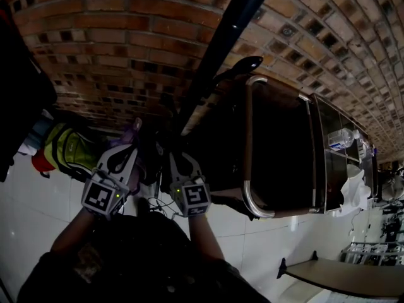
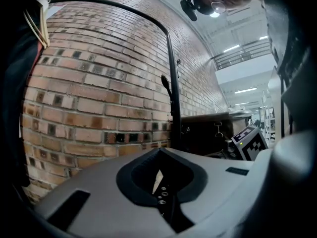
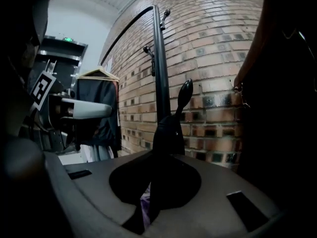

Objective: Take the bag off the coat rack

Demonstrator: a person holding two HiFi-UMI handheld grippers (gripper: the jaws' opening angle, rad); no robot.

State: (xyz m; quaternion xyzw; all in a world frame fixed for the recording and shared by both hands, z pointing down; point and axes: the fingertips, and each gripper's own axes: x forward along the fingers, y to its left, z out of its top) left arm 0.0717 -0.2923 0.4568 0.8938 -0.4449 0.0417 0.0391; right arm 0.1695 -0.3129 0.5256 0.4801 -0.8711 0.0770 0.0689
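- The right gripper (image 1: 180,164) is pinched onto the bag's black strap (image 3: 166,133), which runs up to a low hook (image 3: 185,92) on the coat rack (image 1: 221,49).
- The left gripper (image 1: 126,160) sits just beside it, jaws pressed together.
- The brick wall (image 1: 113,36) is close behind the rack.
- A chrome-edged cabinet (image 1: 278,150) crowds the right side.
- White floor tiles (image 1: 38,219) lie open to the left.

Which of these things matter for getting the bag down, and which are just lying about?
Job: coat rack, hook, strap, right claw shut on it.
Lying about: hung coat, cabinet, bottle.
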